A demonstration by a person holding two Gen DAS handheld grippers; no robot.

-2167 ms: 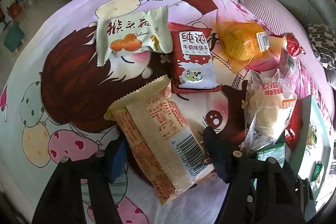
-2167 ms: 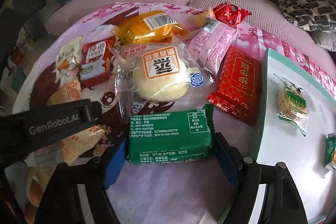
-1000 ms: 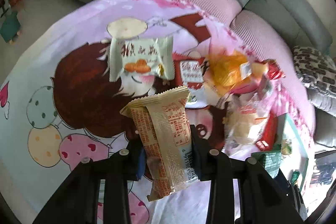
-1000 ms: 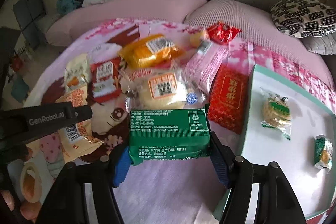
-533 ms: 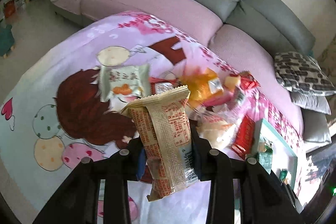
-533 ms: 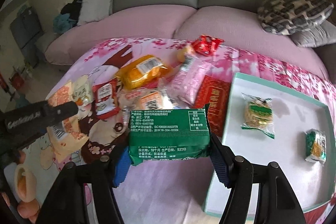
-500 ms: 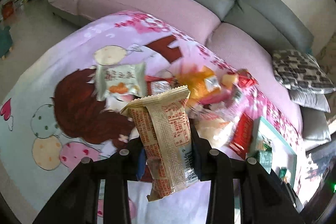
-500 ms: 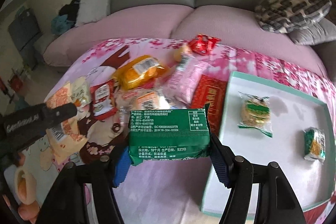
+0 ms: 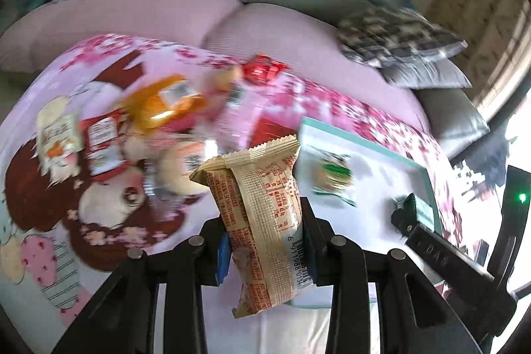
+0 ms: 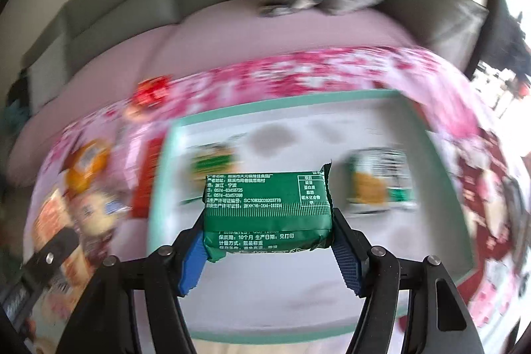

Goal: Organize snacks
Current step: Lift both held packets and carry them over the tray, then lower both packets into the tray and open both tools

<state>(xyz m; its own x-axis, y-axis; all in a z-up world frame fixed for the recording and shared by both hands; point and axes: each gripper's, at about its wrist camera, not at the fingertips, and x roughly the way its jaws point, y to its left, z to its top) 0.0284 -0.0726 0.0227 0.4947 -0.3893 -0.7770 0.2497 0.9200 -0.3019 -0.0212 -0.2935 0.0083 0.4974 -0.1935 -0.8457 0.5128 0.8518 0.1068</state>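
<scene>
Over the teal-rimmed tray [image 10: 332, 97] on the pink cartoon cloth [image 9: 49, 188], your right gripper [image 10: 268, 249] clamps the green packet [image 10: 267, 208] while your left gripper [image 9: 265, 249] pinches the upright beige packet [image 9: 262, 214].

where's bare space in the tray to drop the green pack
The tray is bare along its near edge below the green pack, and along its far strip. Two wrapped snacks fill the middle. Left of the tray, the snack pile is crowded.
</scene>
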